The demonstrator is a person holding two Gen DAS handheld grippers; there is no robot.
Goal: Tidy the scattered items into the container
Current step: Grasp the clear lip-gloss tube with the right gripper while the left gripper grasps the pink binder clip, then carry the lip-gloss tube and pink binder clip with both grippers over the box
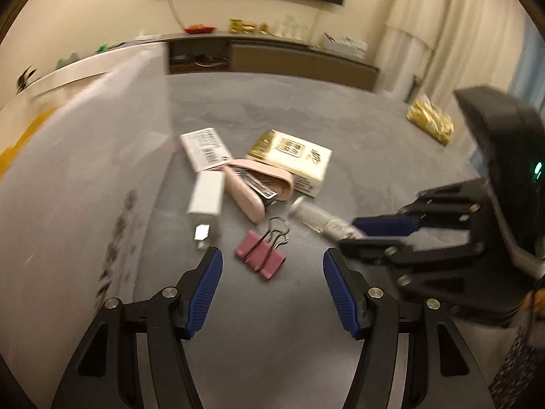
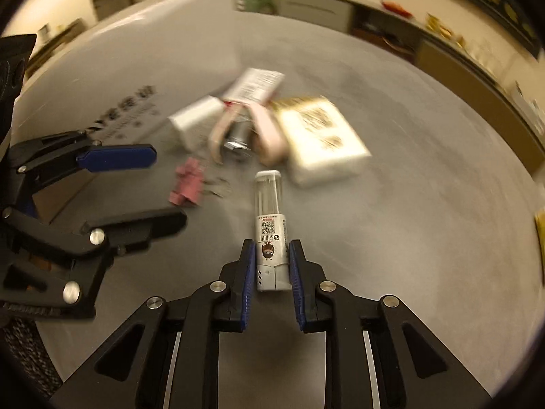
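Two grippers: right gripper (image 2: 271,262) fingers clamp the glue stick (image 2: 269,228); left gripper (image 1: 272,269) fingers spread wide, holding nothing.
Near: pink binder clips (image 1: 260,254) on table (image 1: 340,129).
Middle: white charger (image 1: 206,196), pink stapler (image 1: 253,189), boxes.
Far-left: translucent container (image 1: 81,156).

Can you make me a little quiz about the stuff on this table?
1. True or false: the right gripper is shut on the glue stick.
2. Which lies nearest the open left gripper? A) pink binder clip B) tissue pack C) gold packet
3. Fill in: the pink stapler lies between the white charger and the ____.

Key: 1 true. 2 A. 3 tissue pack.
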